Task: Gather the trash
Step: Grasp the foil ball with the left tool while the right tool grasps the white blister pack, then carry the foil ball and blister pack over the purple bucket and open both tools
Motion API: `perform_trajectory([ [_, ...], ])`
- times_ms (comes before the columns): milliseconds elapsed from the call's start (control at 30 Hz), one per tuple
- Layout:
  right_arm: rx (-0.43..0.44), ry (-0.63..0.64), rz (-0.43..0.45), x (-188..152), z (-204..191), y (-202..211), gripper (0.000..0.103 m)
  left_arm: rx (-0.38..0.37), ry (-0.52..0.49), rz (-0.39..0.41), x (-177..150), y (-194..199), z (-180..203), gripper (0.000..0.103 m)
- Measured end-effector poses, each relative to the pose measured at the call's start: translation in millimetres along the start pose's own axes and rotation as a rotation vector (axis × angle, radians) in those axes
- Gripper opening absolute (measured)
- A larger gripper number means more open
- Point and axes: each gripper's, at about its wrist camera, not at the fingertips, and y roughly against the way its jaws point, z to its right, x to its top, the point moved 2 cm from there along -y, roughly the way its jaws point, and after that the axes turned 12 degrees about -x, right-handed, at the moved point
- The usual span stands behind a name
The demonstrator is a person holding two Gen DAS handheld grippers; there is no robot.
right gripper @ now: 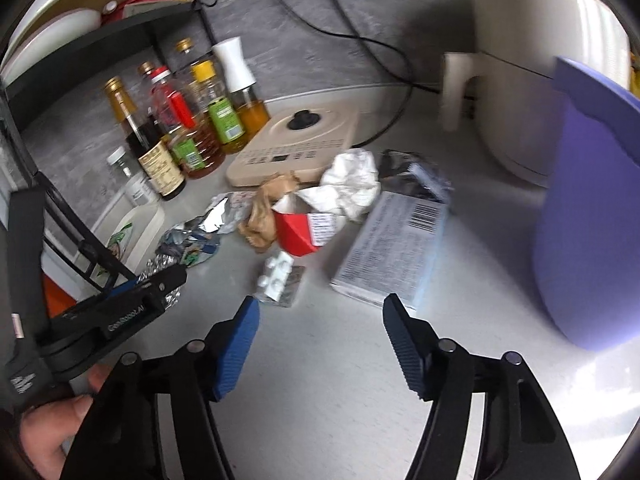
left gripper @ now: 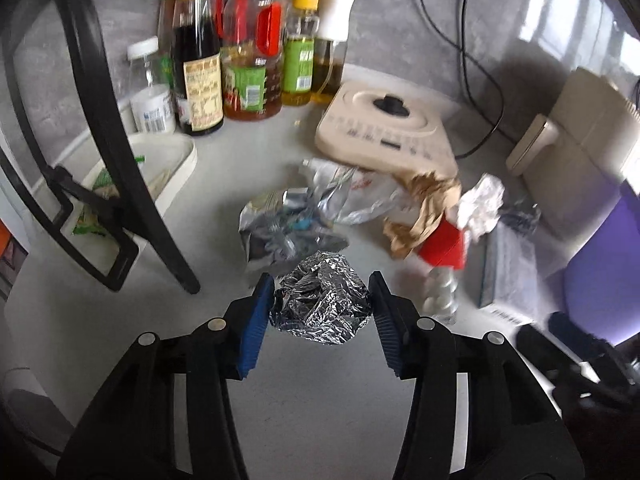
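Left wrist | left tongs [left gripper: 322, 292] pinch foil ball [left gripper: 320, 304] (crumpled) | right tongs [right gripper: 320, 312] wide, holding nothing

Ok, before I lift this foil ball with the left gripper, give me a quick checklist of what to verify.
1. Foil ball sits between the left gripper pads: ok.
2. Pads closed firmly on the foil: cannot tell; they flank it closely, contact unclear.
3. Foil free of the silver wrapper behind it: cannot tell; their edges meet in the view.
4. Black rack leg clear of the lift path: ok, it stands off to the left.
5. Right gripper out of the way: ok, open and empty over bare counter.
6. Purple bin within reach for the drop: cannot tell; its opening is not visible.
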Motion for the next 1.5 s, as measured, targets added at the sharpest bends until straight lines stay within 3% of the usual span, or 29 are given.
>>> perform_trajectory([
  [167, 0.053, 0.013, -0.009, 5, -10, -13, 0.057, 0.009, 0.005, 0.055, 14, 4, 2, 0.049],
  [833, 0.133, 0.054, -0.04, 10, -31, -63, 0.055, 0.036, 0.038, 0.082, 24, -6, -1, 0.049],
  [900, 0.131, 0.061, -0.067, 7, -33, -68, 0.036, 0.036, 0.039, 0.08, 23, -6, -2, 0.049],
  [933, 0.139, 0.059, -0.069, 6, -32, -68, 0.035, 0.035, 0.039, 0.08, 22, -5, -3, 0.049],
  [1000, 0.134, 0.061, -0.069, 5, -30, -66, 0.021, 0.031, 0.037, 0.081, 21, -3, -2, 0.049],
  [1300, 0.06, 0.016, -0.02, -10, -9, -32, 0.02, -0.032, 0.002, 0.099, 15, 18, 5, 0.049],
  [1500, -0.004, -0.031, 0.057, -15, 1, 9, 0.02, -0.099, -0.041, 0.122, 8, 40, 15, 0.049],
])
